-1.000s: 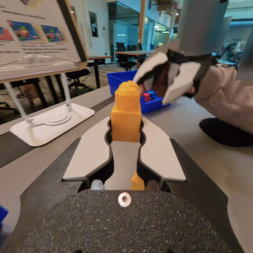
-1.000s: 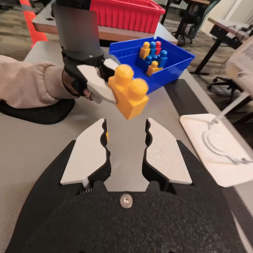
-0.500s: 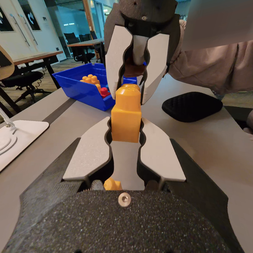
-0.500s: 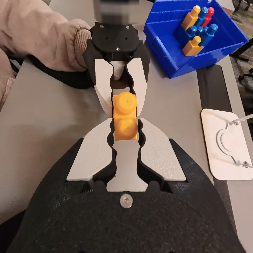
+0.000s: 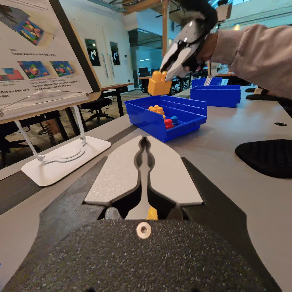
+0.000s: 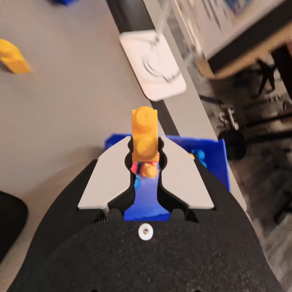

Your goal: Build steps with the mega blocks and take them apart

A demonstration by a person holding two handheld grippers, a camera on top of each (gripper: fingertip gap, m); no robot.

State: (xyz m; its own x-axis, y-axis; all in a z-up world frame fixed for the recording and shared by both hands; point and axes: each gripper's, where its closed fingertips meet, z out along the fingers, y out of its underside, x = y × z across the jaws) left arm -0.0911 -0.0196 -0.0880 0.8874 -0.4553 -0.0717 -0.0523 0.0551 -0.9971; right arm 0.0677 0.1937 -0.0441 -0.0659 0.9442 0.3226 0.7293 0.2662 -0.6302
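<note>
My right gripper [image 6: 144, 139] is shut on an orange two-stud block [image 6: 144, 126] and holds it in the air over the blue bin [image 6: 222, 158]. In the left wrist view the same gripper [image 5: 164, 74] hangs with that block [image 5: 158, 86] just above the bin's [image 5: 147, 121] far rim. Orange [image 5: 156, 109], red [image 5: 168, 122] and blue [image 5: 174, 118] blocks lie in the bin. My left gripper [image 5: 144, 139] is shut with nothing in it, low over the table in front of the bin. Another orange block [image 6: 12, 58] lies on the table; a sliver of orange [image 5: 152, 213] shows under my left gripper.
An instruction board on a white stand [image 5: 63, 159] is at the left of the bin. A black pad [image 5: 265, 158] lies on the table at the right. A second blue bin [image 5: 216, 94] stands farther back. The table edge runs behind the stand. The tips of one gripper are about 30 cm away from the tips of the other.
My left gripper has let go of the orange block and closed empty. My right gripper has taken the block and carried it up over the blue bin.
</note>
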